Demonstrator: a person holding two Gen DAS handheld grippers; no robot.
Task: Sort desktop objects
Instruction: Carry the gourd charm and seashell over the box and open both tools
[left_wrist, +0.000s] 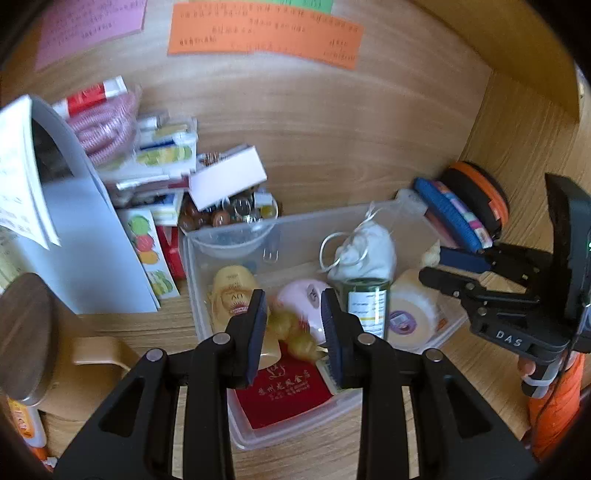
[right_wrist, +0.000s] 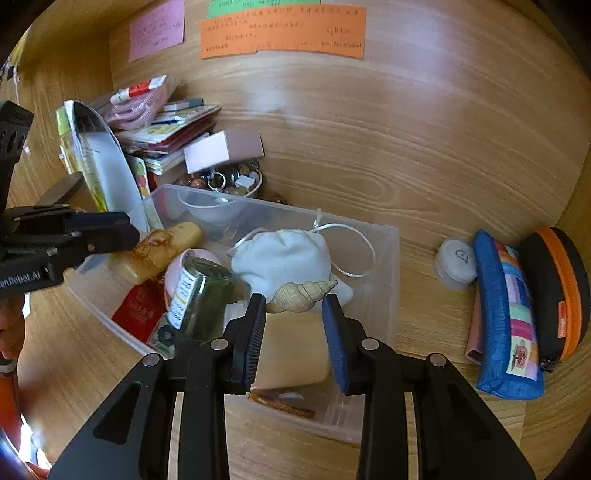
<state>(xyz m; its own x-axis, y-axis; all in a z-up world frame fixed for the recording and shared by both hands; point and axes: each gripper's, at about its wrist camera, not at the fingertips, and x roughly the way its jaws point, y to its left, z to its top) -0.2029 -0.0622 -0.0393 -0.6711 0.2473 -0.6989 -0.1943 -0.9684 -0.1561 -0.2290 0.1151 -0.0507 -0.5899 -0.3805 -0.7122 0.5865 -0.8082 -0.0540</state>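
Observation:
A clear plastic bin (left_wrist: 199, 266) (right_wrist: 384, 266) stands on the wooden desk. In it lie a white drawstring pouch (left_wrist: 364, 254) (right_wrist: 284, 258), a green glass jar (left_wrist: 367, 301) (right_wrist: 207, 295), a pink round case (left_wrist: 304, 299), a roll of white tape (left_wrist: 410, 314), a red booklet (left_wrist: 284, 395) (right_wrist: 138, 310), a yellow bottle (left_wrist: 231, 291) (right_wrist: 162, 251) and a spiral seashell (right_wrist: 303, 295). My left gripper (left_wrist: 293, 332) is open and empty above the bin's near left part. My right gripper (right_wrist: 293, 339) is open and empty above the bin's near right part, just in front of the shell.
A pile of booklets and boxes (left_wrist: 155, 162) (right_wrist: 166, 125) and a bowl of beads (left_wrist: 229, 214) (right_wrist: 229, 181) sit behind the bin. A blue pencil case (right_wrist: 506, 317) (left_wrist: 450, 210), an orange-rimmed black case (right_wrist: 557, 291) and a small white lid (right_wrist: 456, 264) lie to the right. A wooden stand (left_wrist: 29, 332) is at the left.

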